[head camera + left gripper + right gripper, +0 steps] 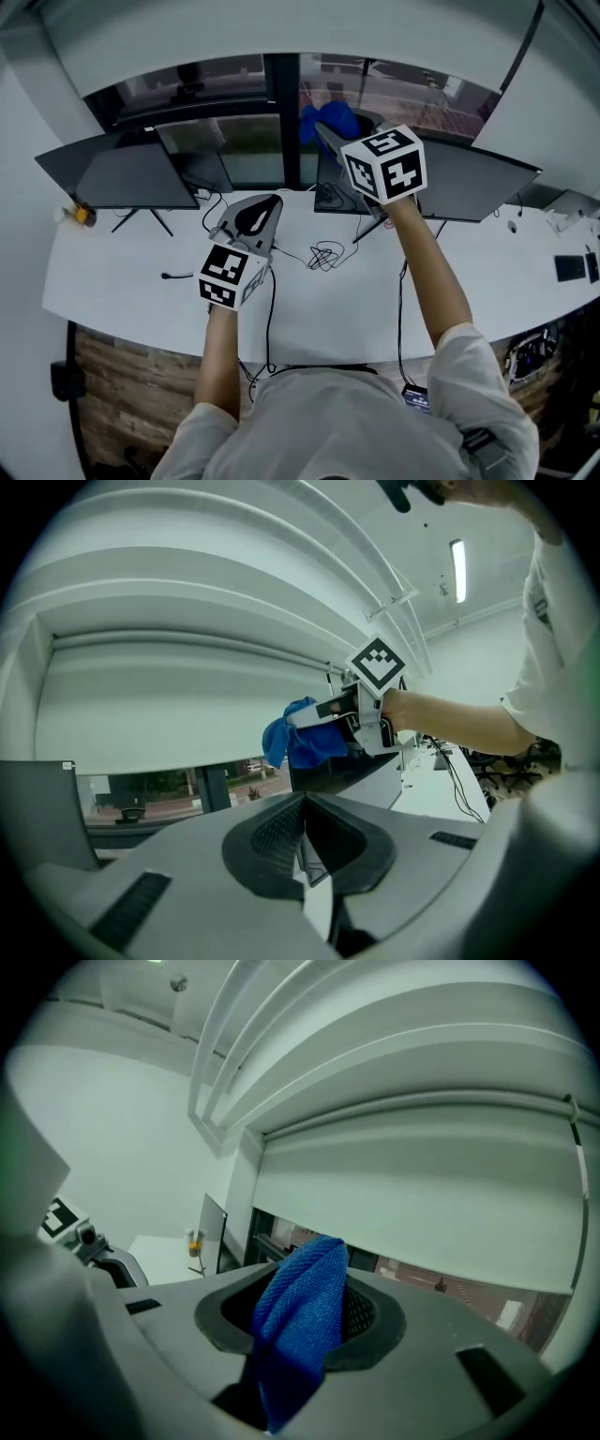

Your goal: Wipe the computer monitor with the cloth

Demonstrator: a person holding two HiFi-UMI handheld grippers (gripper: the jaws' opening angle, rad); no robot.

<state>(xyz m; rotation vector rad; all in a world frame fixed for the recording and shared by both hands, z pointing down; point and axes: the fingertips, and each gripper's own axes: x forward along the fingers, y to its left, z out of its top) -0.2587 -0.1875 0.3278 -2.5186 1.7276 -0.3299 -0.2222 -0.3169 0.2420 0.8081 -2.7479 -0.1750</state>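
I have the right gripper (pixel 305 1302) clamped on the blue cloth (pixel 300 1326), which stands bunched and folded between the pads, its weave showing. It is raised over the worktop's back edge, at the upper left corner of the right monitor (pixel 469 183); I can't tell if the two touch. My left gripper (pixel 305 808) hangs low over the middle of the worktop (pixel 141 272), jaws together on nothing. Tangled cables (pixel 323 255) lie beside it. A second monitor (pixel 122 173) stands towards the back left corner.
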